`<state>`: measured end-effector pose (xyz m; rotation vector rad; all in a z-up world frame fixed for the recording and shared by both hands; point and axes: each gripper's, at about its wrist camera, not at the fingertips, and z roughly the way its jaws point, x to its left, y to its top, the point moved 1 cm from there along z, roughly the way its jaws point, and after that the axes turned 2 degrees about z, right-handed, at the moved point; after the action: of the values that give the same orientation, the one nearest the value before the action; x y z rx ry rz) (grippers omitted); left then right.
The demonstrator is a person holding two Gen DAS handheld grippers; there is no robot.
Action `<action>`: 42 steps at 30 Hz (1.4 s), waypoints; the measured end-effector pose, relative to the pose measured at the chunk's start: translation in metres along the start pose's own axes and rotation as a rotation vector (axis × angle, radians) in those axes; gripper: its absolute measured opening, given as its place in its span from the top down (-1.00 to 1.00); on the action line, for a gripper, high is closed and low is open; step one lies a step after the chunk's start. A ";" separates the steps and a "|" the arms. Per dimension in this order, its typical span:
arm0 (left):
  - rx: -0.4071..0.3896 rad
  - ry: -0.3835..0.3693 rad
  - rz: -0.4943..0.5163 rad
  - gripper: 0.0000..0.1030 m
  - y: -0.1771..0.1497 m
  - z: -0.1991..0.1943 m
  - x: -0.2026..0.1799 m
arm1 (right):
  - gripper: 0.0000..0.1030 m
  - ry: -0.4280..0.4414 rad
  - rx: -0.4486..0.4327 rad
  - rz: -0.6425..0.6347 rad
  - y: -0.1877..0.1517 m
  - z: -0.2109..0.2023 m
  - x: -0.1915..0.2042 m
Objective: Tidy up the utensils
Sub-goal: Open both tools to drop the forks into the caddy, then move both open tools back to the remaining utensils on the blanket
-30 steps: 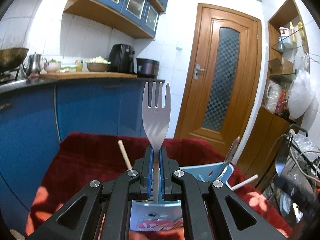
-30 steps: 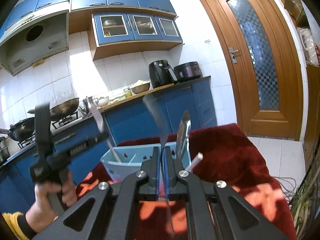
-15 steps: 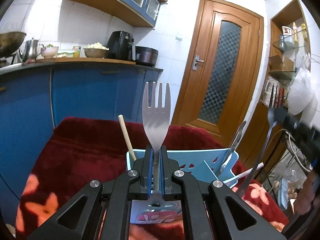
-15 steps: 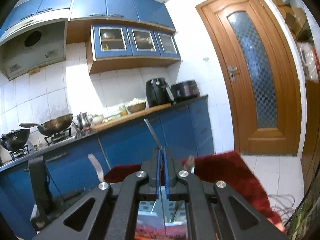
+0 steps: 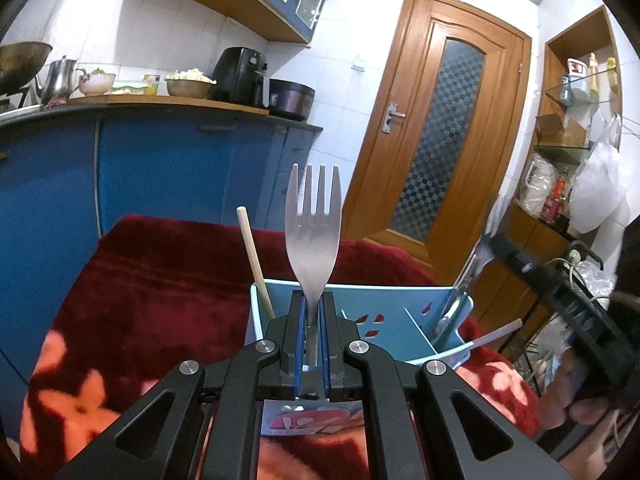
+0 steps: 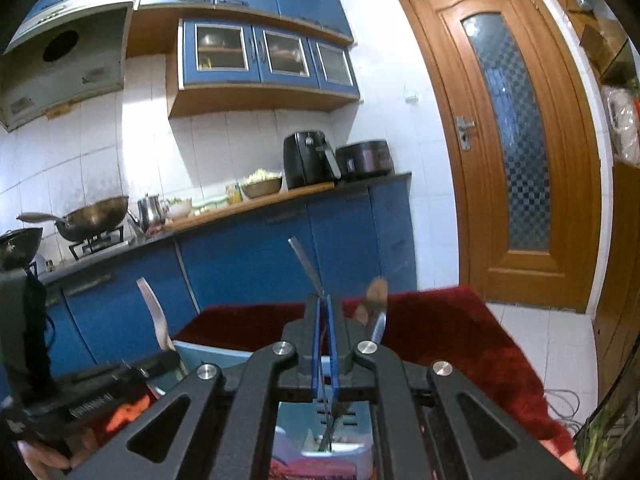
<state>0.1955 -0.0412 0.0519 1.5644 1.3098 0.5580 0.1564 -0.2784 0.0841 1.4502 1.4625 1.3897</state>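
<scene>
My left gripper (image 5: 313, 304) is shut on a steel fork (image 5: 313, 232), tines up, held over the light blue utensil caddy (image 5: 384, 300) on the red flowered cloth. A wooden stick (image 5: 254, 260) stands in the caddy's left part; steel utensils (image 5: 460, 300) lean in its right part. My right gripper (image 6: 323, 308) is shut on a thin steel utensil (image 6: 306, 264) seen edge-on, its handle running down into the caddy (image 6: 208, 352) below. The left gripper (image 6: 92, 396) with the fork (image 6: 154, 316) shows in the right wrist view.
The red cloth (image 5: 160, 280) covers the table. Blue kitchen cabinets (image 5: 160, 168) and a counter with a black air fryer (image 5: 240, 76) stand behind. A wooden door (image 5: 440, 128) is at the right. A shelf with bags (image 5: 592, 184) is far right.
My left gripper with the fork has come closer over the caddy. My right gripper has risen and tilted up, keeping its thin utensil above the caddy.
</scene>
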 end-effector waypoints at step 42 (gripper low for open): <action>0.134 0.115 0.054 0.32 -0.039 -0.121 -0.019 | 0.33 0.033 0.098 0.066 -0.035 -0.130 0.015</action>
<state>0.0710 -0.0145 0.0714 1.7025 1.4193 0.6119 0.0209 -0.2881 0.0844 1.5557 1.5347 1.4048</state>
